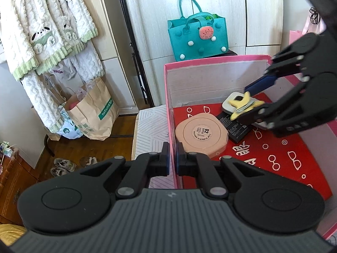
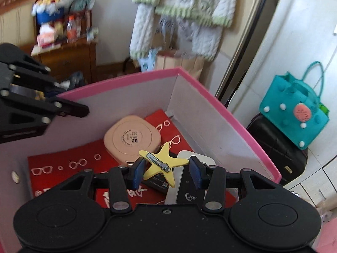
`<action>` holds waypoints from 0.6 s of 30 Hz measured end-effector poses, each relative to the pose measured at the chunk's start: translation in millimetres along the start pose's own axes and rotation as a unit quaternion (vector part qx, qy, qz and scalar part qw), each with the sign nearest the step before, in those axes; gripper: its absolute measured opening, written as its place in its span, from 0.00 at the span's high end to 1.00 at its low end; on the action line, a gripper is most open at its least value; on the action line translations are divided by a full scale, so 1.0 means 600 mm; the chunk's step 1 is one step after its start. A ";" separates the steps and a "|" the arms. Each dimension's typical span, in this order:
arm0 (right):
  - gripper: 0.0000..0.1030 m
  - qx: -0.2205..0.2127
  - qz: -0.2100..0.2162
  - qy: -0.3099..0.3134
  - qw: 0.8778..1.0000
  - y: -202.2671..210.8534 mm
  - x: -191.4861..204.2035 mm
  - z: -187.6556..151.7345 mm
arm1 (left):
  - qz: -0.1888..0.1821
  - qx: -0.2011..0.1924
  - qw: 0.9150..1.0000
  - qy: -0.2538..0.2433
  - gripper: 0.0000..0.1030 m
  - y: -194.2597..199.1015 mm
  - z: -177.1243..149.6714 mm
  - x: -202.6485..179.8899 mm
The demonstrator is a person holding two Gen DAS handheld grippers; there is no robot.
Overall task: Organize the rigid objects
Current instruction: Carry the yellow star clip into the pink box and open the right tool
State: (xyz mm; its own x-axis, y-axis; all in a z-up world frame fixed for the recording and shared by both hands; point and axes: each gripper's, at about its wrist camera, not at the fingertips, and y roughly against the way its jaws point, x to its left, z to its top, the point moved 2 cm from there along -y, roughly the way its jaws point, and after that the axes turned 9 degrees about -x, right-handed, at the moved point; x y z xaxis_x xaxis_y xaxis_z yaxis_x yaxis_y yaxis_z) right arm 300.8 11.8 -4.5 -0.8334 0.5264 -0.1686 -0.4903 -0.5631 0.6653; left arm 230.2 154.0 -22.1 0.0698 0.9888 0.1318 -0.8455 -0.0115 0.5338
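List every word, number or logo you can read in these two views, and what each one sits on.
"02": round label on the pink compact; the ring of small print around it is too small to read.
"hotwind": green band on the brown paper bag.
White characters on the red box liner: partly covered, unreadable.
White print on the black card: too small.
Logo on the dark device: unclear.

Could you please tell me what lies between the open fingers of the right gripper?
The yellow star hair clip, metal clasp up, lies between the right gripper's fingers, over a black card and white device, seen in the right wrist view.
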 end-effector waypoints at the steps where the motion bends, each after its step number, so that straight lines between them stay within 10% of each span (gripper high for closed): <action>1: 0.51 0.008 0.003 0.003 1.000 -0.009 -0.001 0.004 | -0.002 0.000 1.000 0.003 0.94 0.000 0.000 0.001; 7: 0.48 0.038 0.008 0.012 0.999 -0.044 0.001 0.006 | -0.003 0.001 1.000 0.000 0.95 0.000 0.001 0.000; 18: 0.11 -0.118 -0.044 -0.091 0.988 0.131 -0.036 -0.052 | -0.011 -0.002 1.000 0.011 0.95 0.000 0.000 0.007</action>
State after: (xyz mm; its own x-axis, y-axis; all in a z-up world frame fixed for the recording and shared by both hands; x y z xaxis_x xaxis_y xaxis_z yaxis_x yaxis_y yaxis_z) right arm 272.2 -63.8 28.6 -0.7364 0.6729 -0.0706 -0.6220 -0.6322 0.4621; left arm 230.5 158.1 -21.3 0.0771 0.9918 0.1018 -0.8462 0.0111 0.5328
